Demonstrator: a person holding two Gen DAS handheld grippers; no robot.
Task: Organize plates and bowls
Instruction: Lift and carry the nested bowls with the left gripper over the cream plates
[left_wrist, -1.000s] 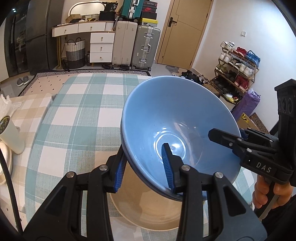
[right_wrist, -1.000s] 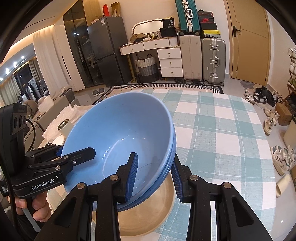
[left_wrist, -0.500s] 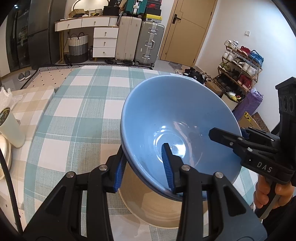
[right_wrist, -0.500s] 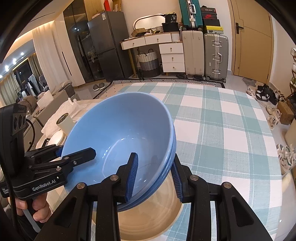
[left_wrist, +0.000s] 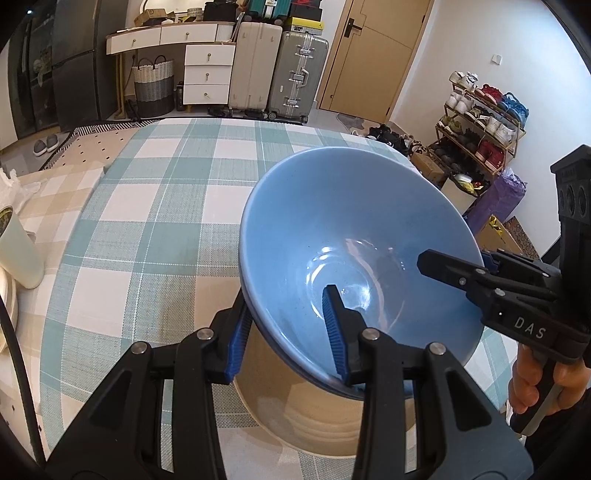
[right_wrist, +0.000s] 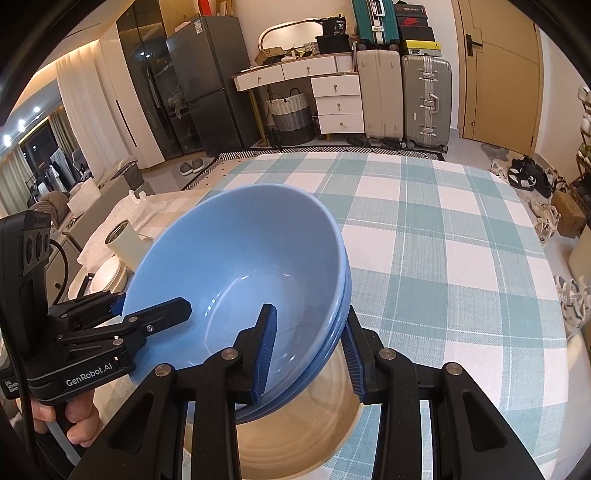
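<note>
Two glossy, round blue bowls (left_wrist: 354, 236), nested, hang over a ribbed beige bowl (left_wrist: 317, 424) on the woven checked tablecloth (left_wrist: 155, 229). Left gripper (left_wrist: 286, 328) clamps their nine-o'clock rim, right gripper (right_wrist: 308, 350) their three-o'clock rim.

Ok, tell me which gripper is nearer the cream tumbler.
Left. The left gripper grips the stacked blue bowls on the side toward the cream tumbler; the right gripper grips the opposite rim, bowls between it and the tumbler.

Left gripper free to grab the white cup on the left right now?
Probably not. The left gripper is shut on the rim of the blue bowls, shared with the right gripper, above the beige bowl. The white cup stands apart; unload first.
</note>
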